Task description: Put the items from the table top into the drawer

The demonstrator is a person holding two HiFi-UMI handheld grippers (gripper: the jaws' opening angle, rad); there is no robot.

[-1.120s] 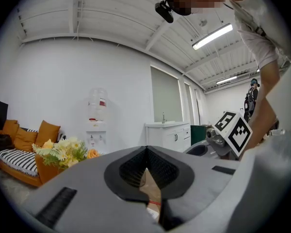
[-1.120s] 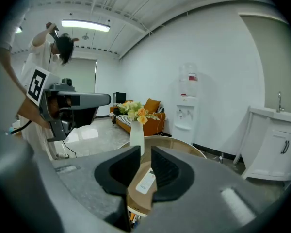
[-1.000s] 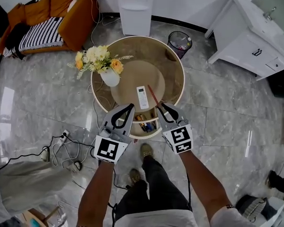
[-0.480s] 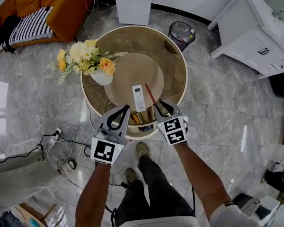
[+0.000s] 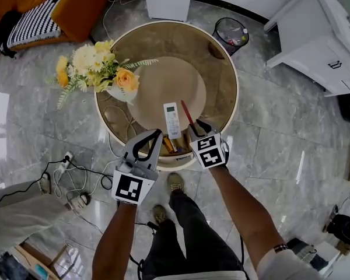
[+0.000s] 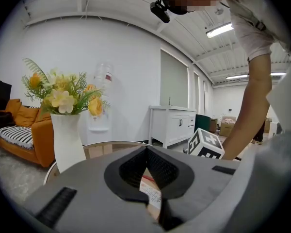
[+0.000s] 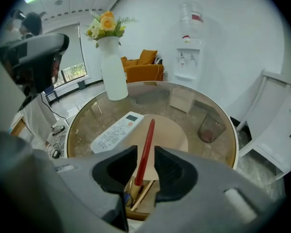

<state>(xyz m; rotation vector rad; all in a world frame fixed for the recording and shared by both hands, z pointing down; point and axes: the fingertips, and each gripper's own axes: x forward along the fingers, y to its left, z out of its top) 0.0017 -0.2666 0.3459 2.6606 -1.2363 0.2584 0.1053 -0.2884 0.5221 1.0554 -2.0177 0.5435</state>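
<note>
Red slender stick (image 7: 145, 152), perhaps plastic, on round glass table (image 5: 181, 42)

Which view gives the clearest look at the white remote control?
The right gripper view: the remote control lies close, face up, its display and button rows visible. The head view shows it small, from above. In the left gripper view the left gripper fills the lower frame; no remote can be made out.

Grey marble floor (image 5: 280, 127), orange sofa (image 5: 81, 7), white cabinet (image 5: 321, 42)
</note>
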